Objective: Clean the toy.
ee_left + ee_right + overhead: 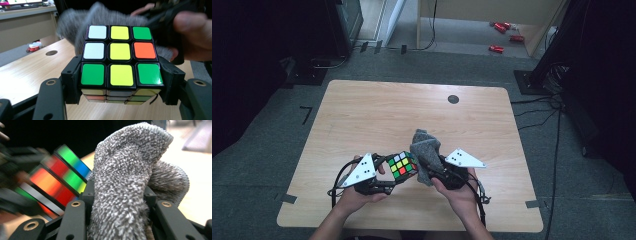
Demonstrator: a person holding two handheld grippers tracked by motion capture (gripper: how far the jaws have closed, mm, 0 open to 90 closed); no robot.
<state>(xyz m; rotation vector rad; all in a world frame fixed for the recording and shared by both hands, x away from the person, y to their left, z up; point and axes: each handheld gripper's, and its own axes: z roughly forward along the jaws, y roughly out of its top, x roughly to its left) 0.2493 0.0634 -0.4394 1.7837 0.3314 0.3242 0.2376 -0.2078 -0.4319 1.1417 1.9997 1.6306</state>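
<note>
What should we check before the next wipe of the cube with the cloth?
1. Left gripper clamped on the Rubik's cube: ok, fingers press both sides.
2. Right gripper holding the grey cloth: ok, bunched between its fingers.
3. Cloth touching the cube: cannot tell; it sits right beside it in the high view.
4. Cube held above the table: ok.
5. Cube face toward the left gripper's camera unobstructed: ok.
</note>
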